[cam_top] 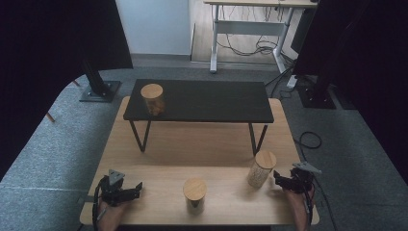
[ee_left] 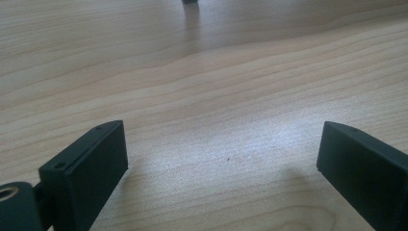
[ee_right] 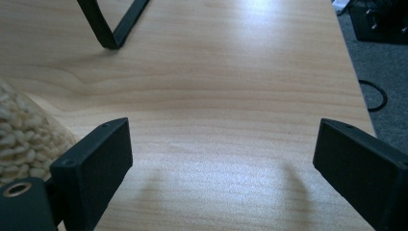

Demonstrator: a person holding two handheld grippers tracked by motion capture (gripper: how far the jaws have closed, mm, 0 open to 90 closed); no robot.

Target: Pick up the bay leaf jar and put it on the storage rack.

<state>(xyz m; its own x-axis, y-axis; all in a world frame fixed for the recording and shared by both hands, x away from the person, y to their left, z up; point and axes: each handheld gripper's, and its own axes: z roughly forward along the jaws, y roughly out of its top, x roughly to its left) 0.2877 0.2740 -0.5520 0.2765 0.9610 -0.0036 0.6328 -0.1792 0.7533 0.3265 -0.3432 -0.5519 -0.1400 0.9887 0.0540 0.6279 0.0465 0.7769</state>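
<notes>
High view: sitting at the near edge of the wooden counter [cam_top: 159, 144], both tools low, one at each near corner.
Right tool [cam_top: 279, 180]: gaping wide, gripping nothing, resting just beside the right jar [cam_top: 261, 169], not touching it.
Right gripper view: showing that grain-filled jar [ee_right: 19, 130] just past the tool's [ee_right: 221, 159] left jaw, outside the gap.
Left tool [cam_top: 137, 186]: spread wide, holding nothing, pointing toward the middle jar [cam_top: 195, 195], well apart from it.
Left gripper view: looking across bare wood between the jaws of the tool [ee_left: 223, 156].
Third jar [cam_top: 152, 98]: standing on the black shelf [cam_top: 216, 101], far from both tools.
</notes>
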